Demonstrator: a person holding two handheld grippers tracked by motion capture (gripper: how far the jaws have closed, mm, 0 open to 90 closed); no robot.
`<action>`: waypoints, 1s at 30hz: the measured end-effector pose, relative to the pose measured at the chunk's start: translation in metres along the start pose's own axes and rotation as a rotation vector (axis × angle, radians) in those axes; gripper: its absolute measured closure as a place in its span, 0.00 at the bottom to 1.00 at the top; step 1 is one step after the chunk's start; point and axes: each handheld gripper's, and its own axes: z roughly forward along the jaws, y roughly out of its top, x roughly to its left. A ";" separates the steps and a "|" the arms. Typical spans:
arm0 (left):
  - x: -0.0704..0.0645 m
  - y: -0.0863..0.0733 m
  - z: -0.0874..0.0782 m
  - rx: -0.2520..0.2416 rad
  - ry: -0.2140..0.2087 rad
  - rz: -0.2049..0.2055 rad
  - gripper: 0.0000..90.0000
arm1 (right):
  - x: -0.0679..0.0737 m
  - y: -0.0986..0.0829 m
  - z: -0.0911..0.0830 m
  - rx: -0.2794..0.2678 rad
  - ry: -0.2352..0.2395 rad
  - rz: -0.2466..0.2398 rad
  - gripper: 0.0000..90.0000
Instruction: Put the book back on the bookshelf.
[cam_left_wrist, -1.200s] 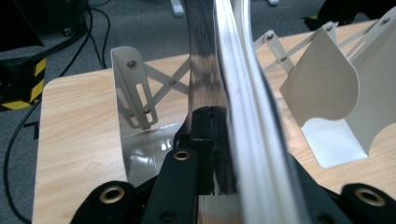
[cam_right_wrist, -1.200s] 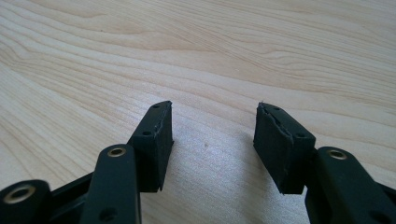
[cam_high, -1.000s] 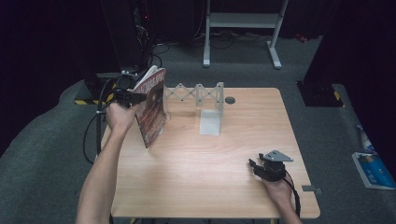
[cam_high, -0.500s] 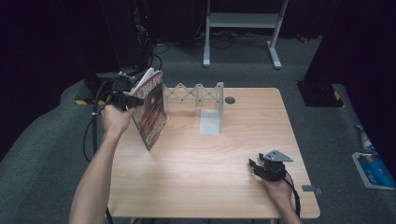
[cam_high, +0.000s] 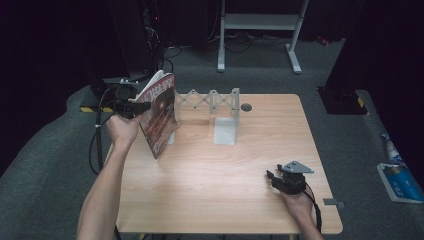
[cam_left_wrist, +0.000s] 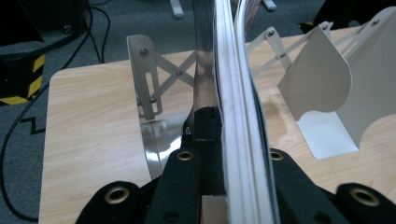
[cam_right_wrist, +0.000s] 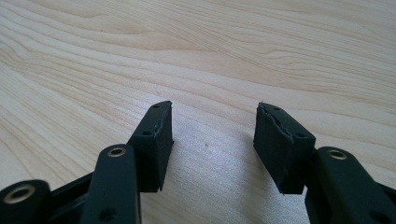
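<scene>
A book with a dark red cover (cam_high: 160, 117) is held upright and tilted over the table's left part, just left of a white expandable metal book rack (cam_high: 220, 107). My left gripper (cam_high: 134, 107) is shut on the book's upper edge. In the left gripper view the book's page edges (cam_left_wrist: 236, 107) run straight up between the jaws, with the rack's left end plate (cam_left_wrist: 145, 84) and a curved divider (cam_left_wrist: 322, 84) behind. My right gripper (cam_high: 275, 179) rests low at the table's front right, open, with bare wood between its fingers (cam_right_wrist: 156, 140).
The wooden table (cam_high: 250, 165) has a small dark grommet (cam_high: 246, 107) behind the rack. Cables (cam_high: 97, 145) hang off the left edge. A white stand (cam_high: 260, 30) is on the floor behind, and a blue-and-white item (cam_high: 400, 182) lies on the floor at right.
My left hand has lifted the book slightly up and to the left, toward the rack's left end. The right gripper has stayed put.
</scene>
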 end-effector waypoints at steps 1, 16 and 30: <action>0.001 0.000 0.001 -0.004 0.004 0.004 0.93 | 0.000 0.000 0.000 0.000 0.000 0.000 0.52; 0.001 0.003 0.012 -0.085 0.032 -0.002 0.93 | 0.000 0.000 0.000 0.000 0.000 -0.001 0.52; -0.005 0.003 0.022 -0.102 0.022 0.032 0.93 | 0.000 0.000 0.000 -0.001 0.000 -0.001 0.52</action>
